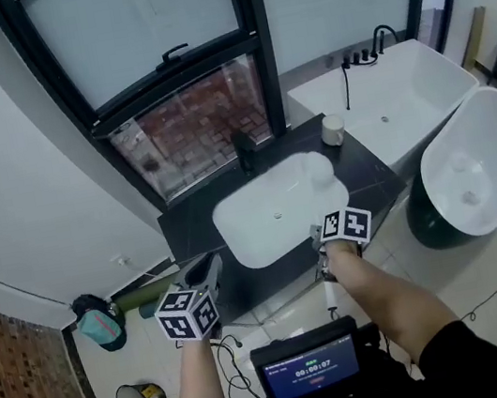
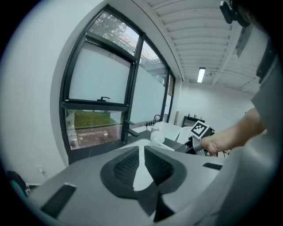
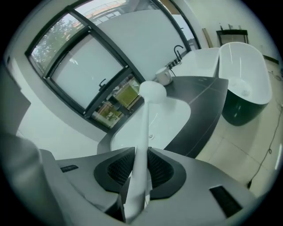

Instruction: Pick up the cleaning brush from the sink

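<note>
One cleaning brush (image 3: 142, 145), all white, w/ slim straight handle and round head, is clamped in the right gripper (image 3: 141, 152). Its fingers (image 3: 119, 170) are closed on the handle's lower part, one pad per side; the handle runs fwd along the fingers to the head. In head view the brush (image 1: 320, 171) shows over the rear right part of the sink (image 1: 236, 234); whether the head touches the basin cannot be told. The right gripper (image 1: 317, 232) sits at the sink's front right rim, near the desk's front edge.

Sink: white, rounded, set at ctr of the dark desk (image 1: 373, 176). Black faucet (image 1: 245, 151) stands at the desk's rear edge, directly behind the sink. White cup (image 1: 333, 129) stands at the desk's rear right corner.

Left gripper (image 1: 211, 267) is off the desk's front left corner, apart from the sink. Its fingers (image 2: 128, 163) stand a narrow gap apart w/ nothing btwn them (image 2: 142, 149). The left gripper view also shows the right hand (image 2: 213, 143).

Right of the desk: a white bathtub (image 1: 401, 90) and an oval tub (image 1: 479, 157) w/ dark outer shell.
</note>
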### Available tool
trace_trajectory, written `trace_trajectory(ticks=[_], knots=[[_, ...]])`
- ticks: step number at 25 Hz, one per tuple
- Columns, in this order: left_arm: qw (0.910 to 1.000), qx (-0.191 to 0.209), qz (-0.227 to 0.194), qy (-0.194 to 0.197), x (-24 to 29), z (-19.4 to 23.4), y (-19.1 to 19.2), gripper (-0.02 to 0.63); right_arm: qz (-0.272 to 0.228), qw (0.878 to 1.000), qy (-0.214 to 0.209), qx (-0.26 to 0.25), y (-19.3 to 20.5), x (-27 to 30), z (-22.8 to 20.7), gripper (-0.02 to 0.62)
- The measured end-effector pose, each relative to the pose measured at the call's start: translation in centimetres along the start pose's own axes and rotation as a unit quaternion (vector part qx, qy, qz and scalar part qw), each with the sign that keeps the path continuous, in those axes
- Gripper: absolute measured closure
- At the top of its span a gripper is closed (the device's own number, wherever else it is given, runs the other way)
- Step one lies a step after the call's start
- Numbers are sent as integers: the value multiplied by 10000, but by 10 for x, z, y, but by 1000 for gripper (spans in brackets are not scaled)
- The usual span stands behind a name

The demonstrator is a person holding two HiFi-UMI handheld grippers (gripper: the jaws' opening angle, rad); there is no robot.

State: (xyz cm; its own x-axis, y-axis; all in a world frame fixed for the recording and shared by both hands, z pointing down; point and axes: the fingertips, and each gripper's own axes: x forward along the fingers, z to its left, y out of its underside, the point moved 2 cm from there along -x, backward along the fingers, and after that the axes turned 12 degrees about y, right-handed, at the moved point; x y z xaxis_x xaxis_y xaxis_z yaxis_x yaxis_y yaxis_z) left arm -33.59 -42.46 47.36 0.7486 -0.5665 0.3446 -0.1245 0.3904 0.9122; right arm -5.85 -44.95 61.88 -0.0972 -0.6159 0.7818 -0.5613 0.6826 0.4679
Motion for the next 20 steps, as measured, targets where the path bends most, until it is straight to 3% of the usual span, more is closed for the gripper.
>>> trace_trajectory(ticks=[5,11,16,20], knots=[[9988,-8,-326,-364,-12,-98,-4,561,-388,9953,-668,-577,-21,-72,-57,529],[9974,74,-513,-502,-42,-167,0,561,-897,9848,-1120,-980,-9,-153,-79,529],[9945,280,-683,-748,-63,-219,11,561,-1516,9624,-1491,-1689,17,-232,-88,529],[9922,178,-901,-842,-68,-260,16,568,-2061,9333,-1750,-2364,23,-290,-97,529]])
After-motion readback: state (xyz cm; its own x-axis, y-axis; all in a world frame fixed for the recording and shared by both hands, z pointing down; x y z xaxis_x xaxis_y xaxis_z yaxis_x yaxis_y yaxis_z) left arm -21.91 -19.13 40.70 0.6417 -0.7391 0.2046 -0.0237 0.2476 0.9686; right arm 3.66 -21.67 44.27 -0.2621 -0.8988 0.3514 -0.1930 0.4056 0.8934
